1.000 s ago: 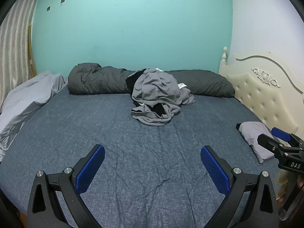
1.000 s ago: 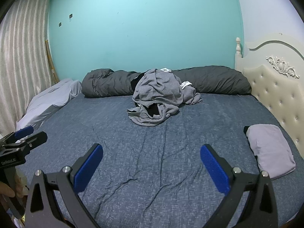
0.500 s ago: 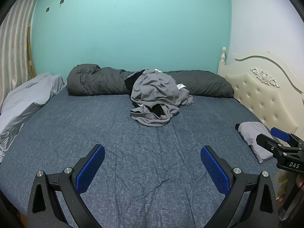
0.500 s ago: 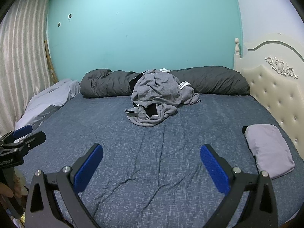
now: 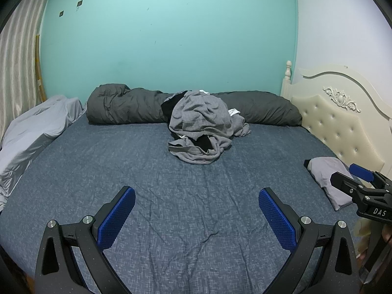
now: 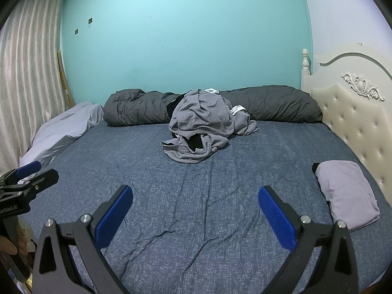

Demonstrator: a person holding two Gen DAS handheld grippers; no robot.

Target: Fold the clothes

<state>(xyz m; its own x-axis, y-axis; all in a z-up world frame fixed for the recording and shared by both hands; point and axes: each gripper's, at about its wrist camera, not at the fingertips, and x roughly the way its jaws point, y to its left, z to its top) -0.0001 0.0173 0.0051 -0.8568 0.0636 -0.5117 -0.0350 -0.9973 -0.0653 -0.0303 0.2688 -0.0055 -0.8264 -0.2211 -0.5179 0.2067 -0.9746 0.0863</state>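
Progress: one pale grey garment, folded into a flat soft rectangle [image 6: 346, 193], lies at the right edge of the bed near the cream tufted headboard [image 6: 355, 112]. Judged as finished work.

Remaining: a crumpled heap of grey knit clothes [image 5: 202, 128] with black and white pieces showing through it. It sits mid-bed at the far side, leaning on the long dark grey rolled duvet [image 5: 117, 106]. Nothing in the heap looks folded.

Left gripper [image 5: 197, 216]: fingers spread wide, empty, over bare bedsheet, well apart from the heap. Right gripper [image 6: 196, 216]: same, wide and holding nothing.

Materials:
- blue-grey mattress sheet [image 6: 220, 196]: woven fleck pattern, shallow creases running front to back.
- heap: limp, fine-ribbed knit, deep folds, likely to drag neighbours when lifted.
- pale silver sheet [image 5: 36, 132] bunched at the left edge: smooth, slightly shiny.
- finger pads [image 5: 116, 218]: blue, dimpled rubber.
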